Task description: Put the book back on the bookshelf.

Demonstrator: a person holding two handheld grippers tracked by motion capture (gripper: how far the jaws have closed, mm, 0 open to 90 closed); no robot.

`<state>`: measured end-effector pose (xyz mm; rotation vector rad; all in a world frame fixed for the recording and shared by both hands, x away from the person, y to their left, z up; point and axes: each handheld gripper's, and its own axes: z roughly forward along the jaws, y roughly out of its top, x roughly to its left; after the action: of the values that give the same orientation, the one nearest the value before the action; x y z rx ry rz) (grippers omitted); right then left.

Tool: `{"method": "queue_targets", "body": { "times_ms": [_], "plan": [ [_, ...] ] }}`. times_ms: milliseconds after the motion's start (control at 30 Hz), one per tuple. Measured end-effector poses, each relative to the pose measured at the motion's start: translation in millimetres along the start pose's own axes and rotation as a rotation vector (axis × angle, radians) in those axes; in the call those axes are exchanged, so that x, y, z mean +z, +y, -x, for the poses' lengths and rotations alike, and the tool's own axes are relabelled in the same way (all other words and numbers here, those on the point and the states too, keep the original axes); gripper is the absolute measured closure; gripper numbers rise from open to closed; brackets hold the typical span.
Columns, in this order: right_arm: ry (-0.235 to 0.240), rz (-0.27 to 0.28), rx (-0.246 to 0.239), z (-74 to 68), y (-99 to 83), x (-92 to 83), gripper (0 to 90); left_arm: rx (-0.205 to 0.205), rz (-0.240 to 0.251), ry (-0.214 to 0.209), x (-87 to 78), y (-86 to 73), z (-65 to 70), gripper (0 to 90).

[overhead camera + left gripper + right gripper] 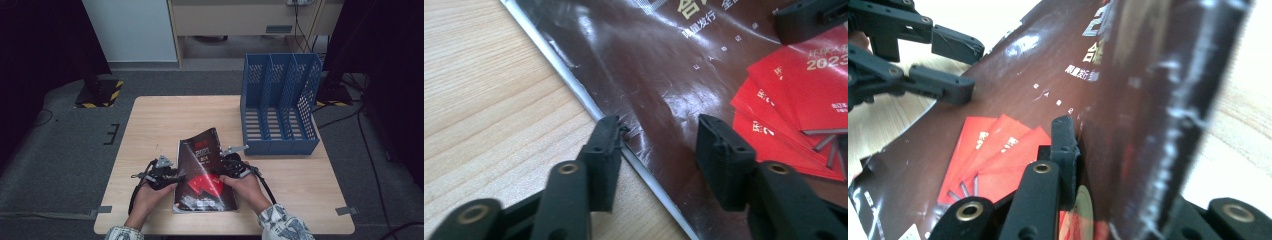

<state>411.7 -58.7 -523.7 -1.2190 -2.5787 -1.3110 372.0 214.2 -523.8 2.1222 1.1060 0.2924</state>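
My light wooden bench [165, 115] stands on grey carpet [65, 150]. A blue perforated file rack [280, 102] with three compartments sits at its far right corner. Beyond it I see a white panel [132, 30] and a beige cabinet [240, 20]. A black-and-yellow striped base [100, 94] lies far left, and dark curtains [45, 40] hang on both sides

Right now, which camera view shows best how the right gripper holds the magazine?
The right gripper view: its fingers pinch the magazine's lifted edge. The high view shows the whole magazine from far. The left gripper view shows its cover only.
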Motion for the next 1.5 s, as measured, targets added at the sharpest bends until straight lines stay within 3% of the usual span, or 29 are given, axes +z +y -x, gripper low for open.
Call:
{"method": "queue_targets", "body": {
  "times_ms": [200,400,1133,1367,1500],
  "plan": [
    [-0.010,0.025,-0.024,-5.6,2.8,-2.8,84.7,-0.023,-0.002,0.006,-0.8,-0.1,-1.1,33.3],
    [-0.022,0.063,-0.075,-10.4,9.3,-11.6,86.0,-0.052,0.035,-0.028,-4.5,-0.1,-5.5,24.9],
    [-0.025,0.181,-0.186,-24.2,37.2,-40.7,87.0,-0.045,-0.014,-0.188,3.5,3.3,0.7,31.0],
    [-0.023,0.190,-0.215,-26.8,43.3,-42.8,87.0,-0.059,-0.022,-0.219,4.6,5.3,-3.5,31.1],
    [-0.018,0.197,-0.222,-27.6,43.5,-43.0,87.0,-0.055,-0.008,-0.212,6.2,5.7,-4.8,31.1]
  ]
}}
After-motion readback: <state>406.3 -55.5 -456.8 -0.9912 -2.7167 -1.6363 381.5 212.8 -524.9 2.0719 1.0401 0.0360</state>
